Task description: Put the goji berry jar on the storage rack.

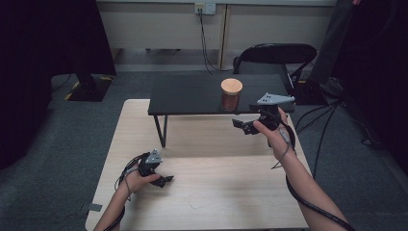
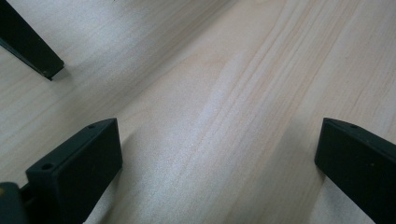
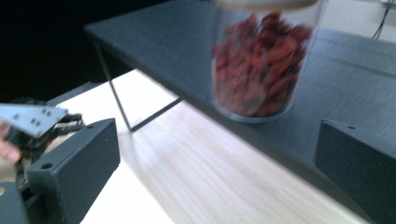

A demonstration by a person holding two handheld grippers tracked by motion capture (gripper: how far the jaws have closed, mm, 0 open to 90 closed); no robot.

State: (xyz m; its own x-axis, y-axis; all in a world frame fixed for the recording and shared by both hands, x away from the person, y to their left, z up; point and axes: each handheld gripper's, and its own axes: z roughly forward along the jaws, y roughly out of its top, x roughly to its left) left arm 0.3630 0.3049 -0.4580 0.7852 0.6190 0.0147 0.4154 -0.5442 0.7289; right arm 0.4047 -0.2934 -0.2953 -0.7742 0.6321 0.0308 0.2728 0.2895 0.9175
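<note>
Just ahead of the wide-open, empty right gripper [image 1: 239,126] stands the upright jar [image 1: 231,94] on the black shelf [image 1: 192,98], far nearer than the open, empty left gripper [image 1: 166,181].

The left tongs [image 1: 166,181] lie low at the near left, held in the left hand [image 1: 139,177], jaws wide apart with nothing between them. The right tongs [image 1: 239,124] are held higher and farther out in the right hand [image 1: 269,126], forearm stretched forward, jaws spread wide and empty, pointing leftward.
</note>
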